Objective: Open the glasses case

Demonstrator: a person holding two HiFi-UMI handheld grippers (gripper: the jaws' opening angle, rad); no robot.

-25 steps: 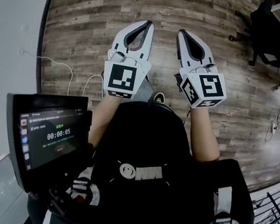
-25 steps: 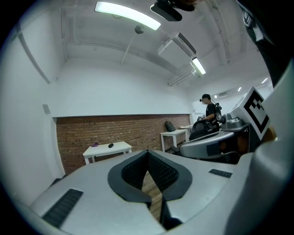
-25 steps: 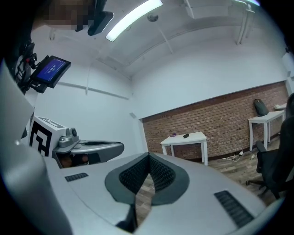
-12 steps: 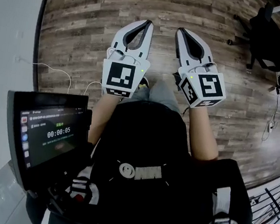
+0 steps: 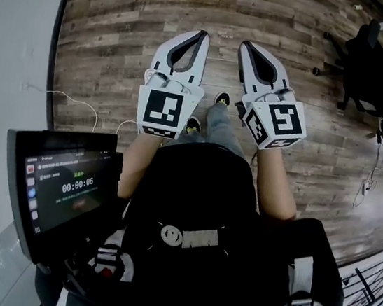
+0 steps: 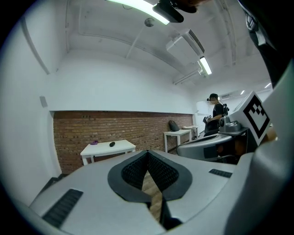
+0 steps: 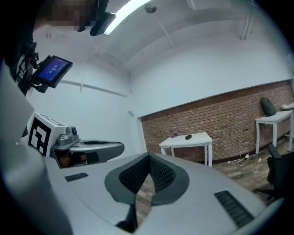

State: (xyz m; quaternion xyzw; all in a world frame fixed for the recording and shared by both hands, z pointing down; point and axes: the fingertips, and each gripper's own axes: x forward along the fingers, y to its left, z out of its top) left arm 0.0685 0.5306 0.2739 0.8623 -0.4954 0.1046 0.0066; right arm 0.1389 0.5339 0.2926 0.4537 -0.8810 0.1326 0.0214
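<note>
Wood floor fills the head view, and your torso hides its lower half. Brick wall is far ahead of the fingers. White tabletop stands in front of it and shows only in the gripper views. Left gripper and right gripper are side by side, fingers fully closed, nothing between them. Glasses case is on that tabletop, well ahead of the fingers, just a small dark blob, details unreadable. Purple item near it, can't identify.

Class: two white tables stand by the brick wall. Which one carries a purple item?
The left white table, bearing a purple item and a small dark thing; the right table holds a dark bag.
</note>
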